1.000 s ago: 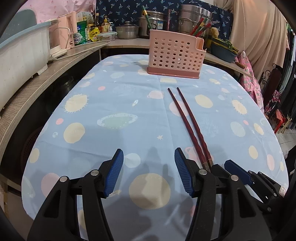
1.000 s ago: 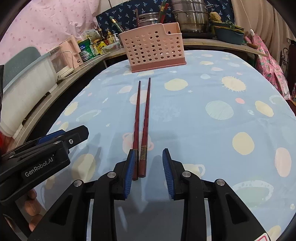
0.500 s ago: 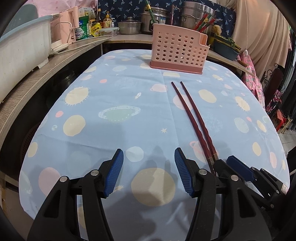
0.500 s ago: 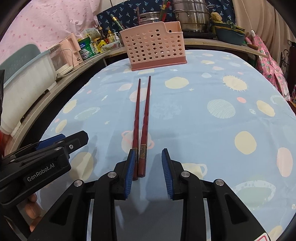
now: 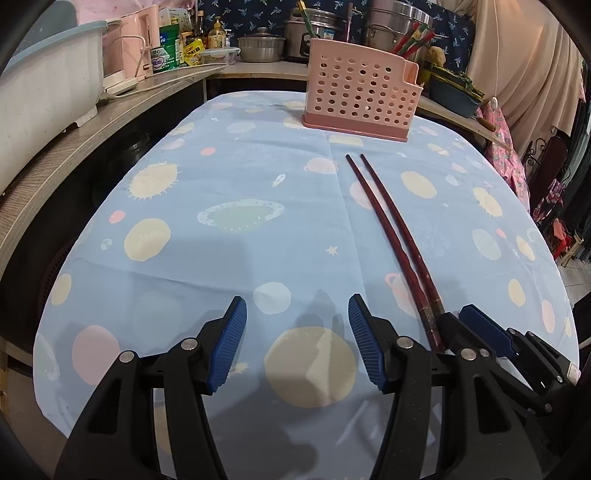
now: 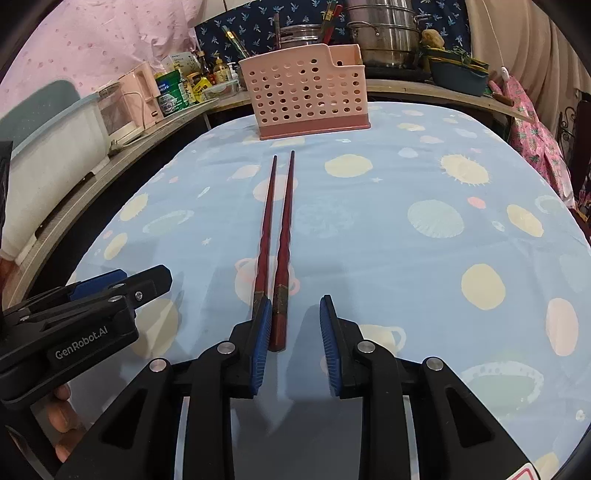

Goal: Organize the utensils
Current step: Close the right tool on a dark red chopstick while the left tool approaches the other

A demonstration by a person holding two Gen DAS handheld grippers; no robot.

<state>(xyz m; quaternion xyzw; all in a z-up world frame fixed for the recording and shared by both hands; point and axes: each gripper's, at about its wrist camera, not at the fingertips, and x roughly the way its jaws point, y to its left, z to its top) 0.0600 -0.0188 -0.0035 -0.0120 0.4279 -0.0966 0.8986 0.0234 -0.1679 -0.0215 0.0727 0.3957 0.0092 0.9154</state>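
Note:
Two dark red chopsticks [image 6: 280,236] lie side by side on the blue planet-print tablecloth [image 6: 406,177], tips pointing at a pink perforated utensil basket [image 6: 306,92] at the far end. My right gripper [image 6: 293,332] is open, low over the cloth, its jaws around the chopsticks' near ends; the left pad touches or hides one end. My left gripper [image 5: 297,339] is open and empty, just left of the chopsticks [image 5: 391,229]. The basket also shows in the left wrist view [image 5: 358,99]. Each gripper shows in the other's view, the right one [image 5: 480,332] and the left one [image 6: 92,306].
A wooden counter [image 5: 55,158] runs along the left with a white tub [image 5: 44,85], a pink appliance [image 5: 125,70] and jars. Steel pots [image 6: 384,33] and a dark bowl [image 6: 458,74] stand behind the basket. Pink cloth hangs at the table's right edge [image 6: 532,125].
Both grippers have shifted only slightly; the views tilted up a little and the basket looks slightly nearer. The chopsticks have not moved and both grippers stay open.

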